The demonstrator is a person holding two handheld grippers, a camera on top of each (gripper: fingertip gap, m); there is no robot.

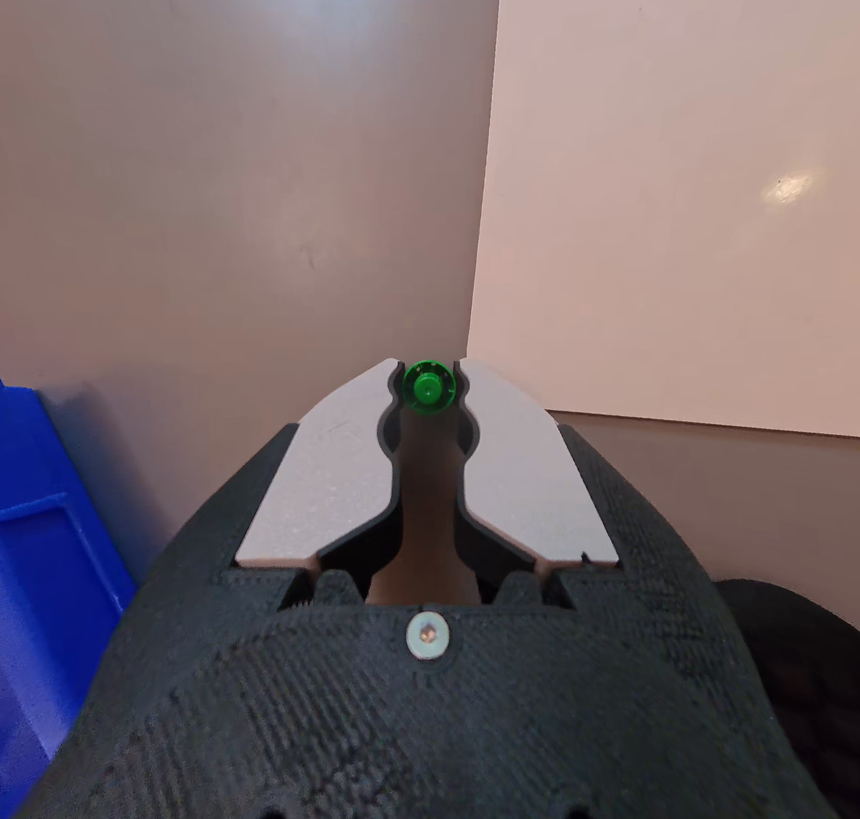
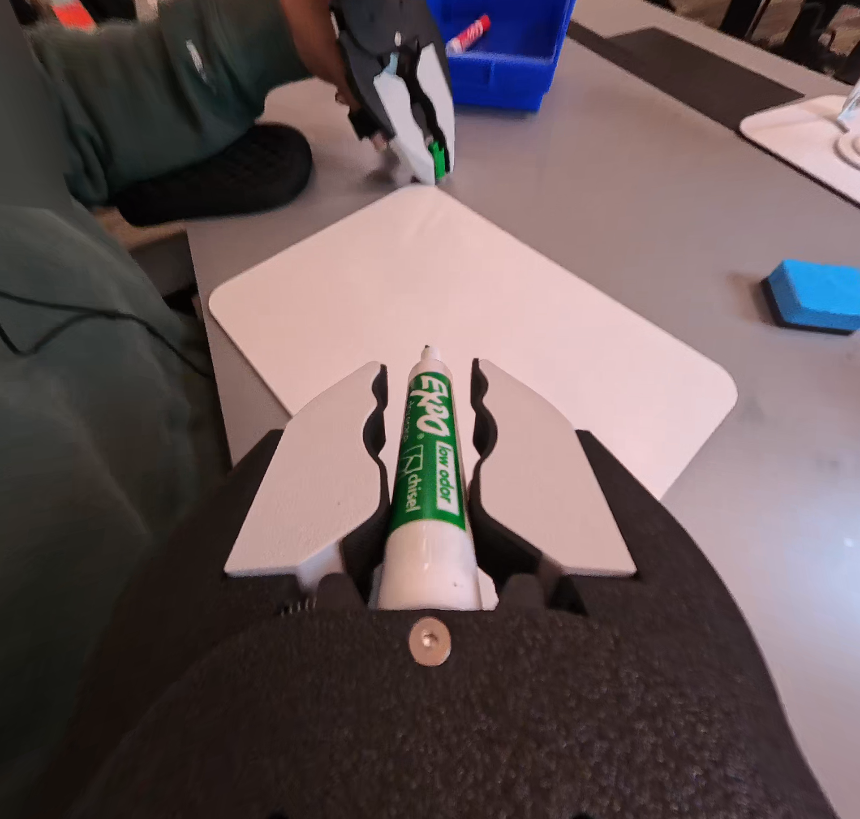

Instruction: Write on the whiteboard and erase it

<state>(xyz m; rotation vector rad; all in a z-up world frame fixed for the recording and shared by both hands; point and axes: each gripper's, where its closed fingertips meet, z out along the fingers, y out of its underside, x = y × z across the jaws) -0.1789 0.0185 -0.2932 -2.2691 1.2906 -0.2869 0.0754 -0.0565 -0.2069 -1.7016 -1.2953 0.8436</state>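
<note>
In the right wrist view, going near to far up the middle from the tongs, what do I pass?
Green marker held in the right tongs → whiteboard → left tongs pinching the green cap → blue bin with a red marker inside.

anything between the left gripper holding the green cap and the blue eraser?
Right wrist view: only bare grey table lies between the left gripper, shut on the green marker cap, and the blue block eraser with dark base.
</note>
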